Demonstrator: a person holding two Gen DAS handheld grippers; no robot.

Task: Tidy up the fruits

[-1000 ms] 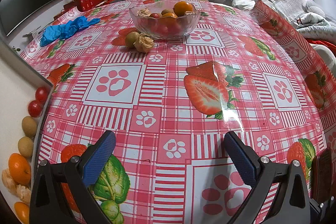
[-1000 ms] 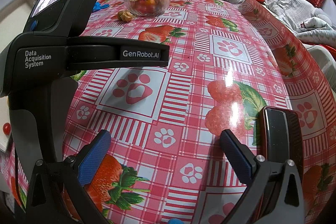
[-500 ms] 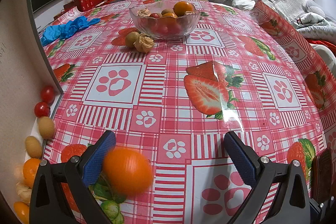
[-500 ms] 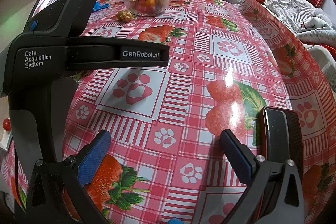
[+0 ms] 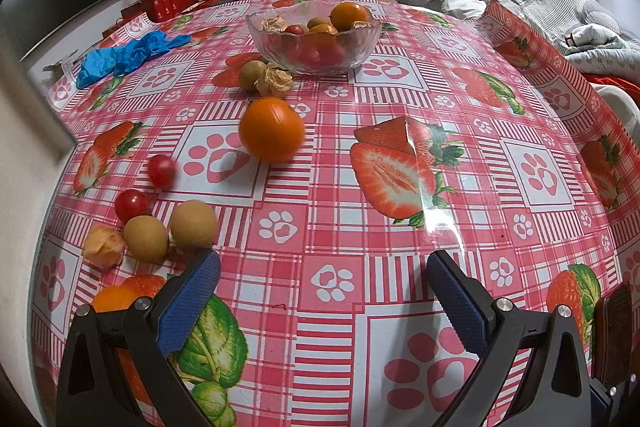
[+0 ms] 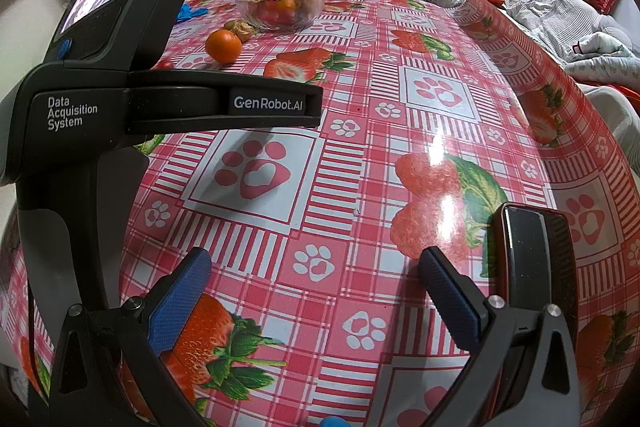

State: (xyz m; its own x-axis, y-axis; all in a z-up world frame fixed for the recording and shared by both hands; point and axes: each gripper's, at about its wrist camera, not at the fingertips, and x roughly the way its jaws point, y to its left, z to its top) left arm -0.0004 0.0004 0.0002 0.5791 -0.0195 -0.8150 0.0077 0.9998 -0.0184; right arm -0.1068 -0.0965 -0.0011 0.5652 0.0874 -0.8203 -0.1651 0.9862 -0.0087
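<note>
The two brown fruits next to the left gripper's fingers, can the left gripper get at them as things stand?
Probably yes. The left gripper is open and empty, and the two brown fruits lie uncovered on the tablecloth just beyond its left finger. A cherry tomato and a papery husk fruit crowd them, so a clean single pick may be fiddly.

A second orange (image 5: 114,299) sat mostly hidden behind the left gripper's left finger (image 5: 188,301). The large orange (image 5: 272,135) and nearest cherry tomato (image 5: 162,169) were motion-blurred. Fruit low in the glass bowl (image 5: 316,41) was indistinct. The dark device (image 5: 612,335) was cut off at the frame edge.
</note>
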